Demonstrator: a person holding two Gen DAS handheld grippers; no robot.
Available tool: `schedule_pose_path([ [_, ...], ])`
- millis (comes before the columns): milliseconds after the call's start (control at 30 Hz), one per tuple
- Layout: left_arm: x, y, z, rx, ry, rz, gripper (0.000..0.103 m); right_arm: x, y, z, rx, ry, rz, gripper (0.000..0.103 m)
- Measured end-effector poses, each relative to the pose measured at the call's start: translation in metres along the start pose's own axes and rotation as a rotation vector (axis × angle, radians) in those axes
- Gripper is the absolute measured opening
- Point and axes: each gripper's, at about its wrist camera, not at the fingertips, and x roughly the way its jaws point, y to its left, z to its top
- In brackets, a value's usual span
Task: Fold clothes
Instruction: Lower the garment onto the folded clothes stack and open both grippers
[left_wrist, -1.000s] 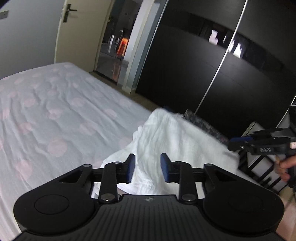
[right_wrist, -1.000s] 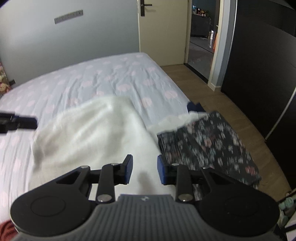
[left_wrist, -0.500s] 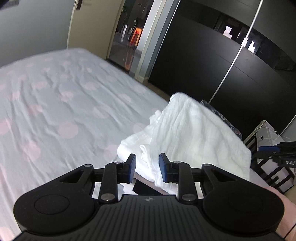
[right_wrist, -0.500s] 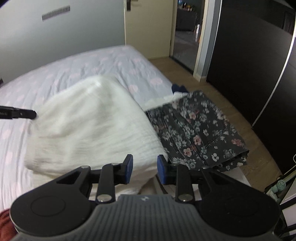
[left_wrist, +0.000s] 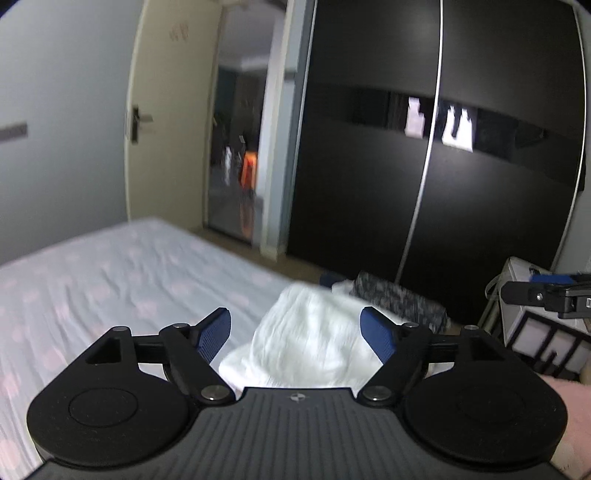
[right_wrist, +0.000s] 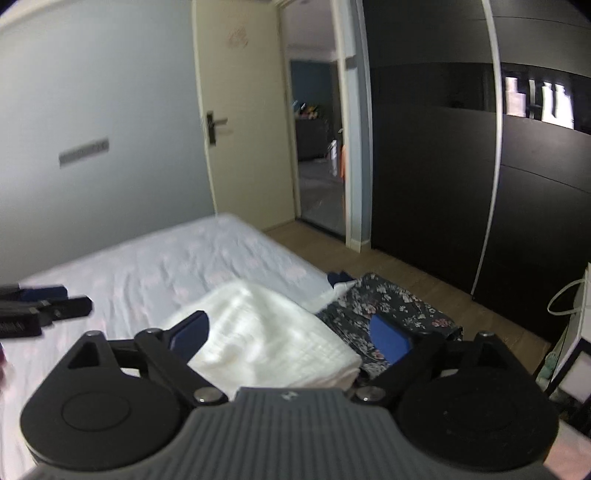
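The folded white garment (right_wrist: 266, 332) lies on the bed (right_wrist: 192, 266), near the bed's edge toward the wooden floor (right_wrist: 417, 273), its layers stacked into a soft, uneven rectangle. Just beside the white garment, on its far-right side, sits a folded dark floral garment (right_wrist: 391, 299), the two touching along one edge (a scrap of dark blue cloth (right_wrist: 338, 277) peeks out behind them). The left hand-held gripper (left_wrist: 299, 332) hangs above the near end of the white garment with its jaws opening wide; the cloth shows through the gap, but the blue pads (left_wrist: 214, 332) are clear of it and hold nothing. The right hand-held gripper (right_wrist: 291, 332) is likewise over the white garment, jaws opening to a broad spread, its pads (right_wrist: 388, 338) free of the fabric below. Each gripper's tip appears at the margin of the other's view. Beyond the white garment, the bedsheet with pale pink spots stretches toward the grey wall (right_wrist: 110, 110); an open door (right_wrist: 240, 122) and a black wardrobe (right_wrist: 436, 166) stand past the bed's far corner.
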Motion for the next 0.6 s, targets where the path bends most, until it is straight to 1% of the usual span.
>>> schedule_pose_path([
  [133, -0.025, -0.027, -0.009, 0.033, -0.047, 0.077, 0.084, -0.029, 0.020, -0.011, 0.026, -0.063, -0.014, 0.101],
  [167, -0.028, -0.031, -0.012, 0.031, -0.039, 0.099, 0.087, -0.035, 0.025, -0.016, 0.035, -0.074, -0.028, 0.101],
  [267, -0.034, -0.040, -0.026, 0.007, 0.000, 0.137, 0.087, -0.046, 0.037, -0.037, 0.071, -0.085, -0.046, 0.101],
  [333, -0.037, -0.044, -0.040, 0.010, -0.004, 0.134, 0.087, -0.051, 0.045, -0.052, 0.094, -0.073, -0.041, 0.101],
  [400, -0.036, -0.045, -0.052, 0.007, 0.025, 0.132, 0.087, -0.053, 0.053, -0.068, 0.098, -0.054, -0.049, 0.101],
  [467, -0.035, -0.040, -0.063, -0.019, 0.058, 0.124, 0.087, -0.055, 0.062, -0.083, 0.083, -0.040, -0.073, 0.101],
  [533, -0.034, -0.040, -0.073, -0.026, 0.079, 0.125, 0.087, -0.053, 0.069, -0.095, 0.069, -0.032, -0.104, 0.101],
  [600, -0.033, -0.040, -0.082, -0.029, 0.098, 0.130, 0.087, -0.054, 0.071, -0.106, 0.066, -0.014, -0.111, 0.101],
])
